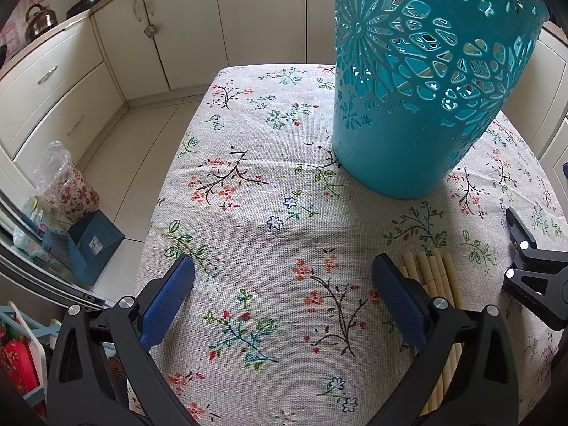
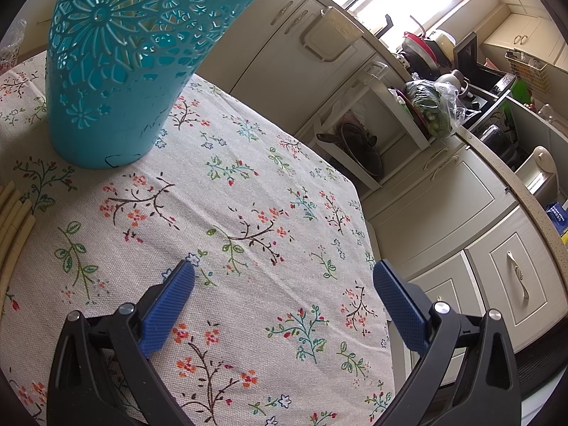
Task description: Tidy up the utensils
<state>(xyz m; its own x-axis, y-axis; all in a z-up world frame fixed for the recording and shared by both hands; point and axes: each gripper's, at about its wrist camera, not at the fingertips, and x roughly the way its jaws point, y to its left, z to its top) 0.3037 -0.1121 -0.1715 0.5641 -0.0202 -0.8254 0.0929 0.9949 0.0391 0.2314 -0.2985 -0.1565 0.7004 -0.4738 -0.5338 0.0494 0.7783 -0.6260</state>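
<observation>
A tall teal perforated holder stands upright on the floral tablecloth; it also shows in the right wrist view. A bundle of pale wooden chopsticks lies flat on the cloth in front of the holder, partly under my left gripper's right finger; their ends show at the left edge of the right wrist view. My left gripper is open and empty above the cloth. My right gripper is open and empty near the table's right edge, and part of it shows in the left wrist view.
Cream kitchen cabinets surround the table. A blue dustpan and a bagged bin stand on the floor at left. At right is a shelf with a pan and a cluttered counter.
</observation>
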